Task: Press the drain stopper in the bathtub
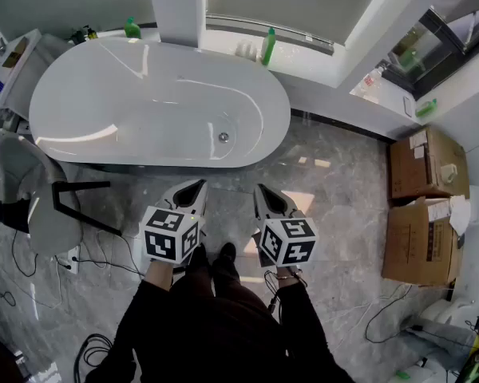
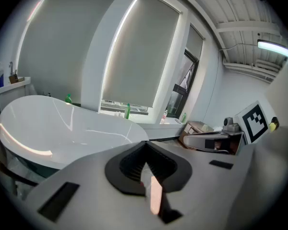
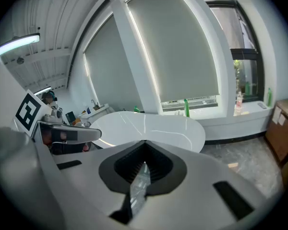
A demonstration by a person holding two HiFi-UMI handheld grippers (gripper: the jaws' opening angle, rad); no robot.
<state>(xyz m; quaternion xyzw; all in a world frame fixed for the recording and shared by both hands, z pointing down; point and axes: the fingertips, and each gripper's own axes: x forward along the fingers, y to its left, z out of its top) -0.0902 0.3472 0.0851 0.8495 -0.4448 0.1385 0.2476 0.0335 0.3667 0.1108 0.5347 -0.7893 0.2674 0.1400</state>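
Observation:
A white oval bathtub [image 1: 80, 86] stands under the window. Its small round metal drain stopper [image 1: 223, 136] sits on the tub floor near the right end. My left gripper [image 1: 199, 184] and right gripper [image 1: 260, 189] are held side by side over the marble floor, short of the tub's near rim and pointing at it. Both are shut with nothing between the jaws. In the left gripper view the jaws [image 2: 145, 143] meet at a point with the tub [image 2: 62, 128] ahead on the left. In the right gripper view the jaws [image 3: 145, 143] also meet, with the tub [image 3: 153, 128] ahead. The stopper is hidden in both gripper views.
Green bottles [image 1: 269, 46] stand on the window ledge behind the tub. Cardboard boxes [image 1: 425, 163] are stacked at the right. A grey chair [image 1: 33, 202] and floor cables [image 1: 96, 262] lie at the left. The person's shoes [image 1: 215, 258] are just behind the grippers.

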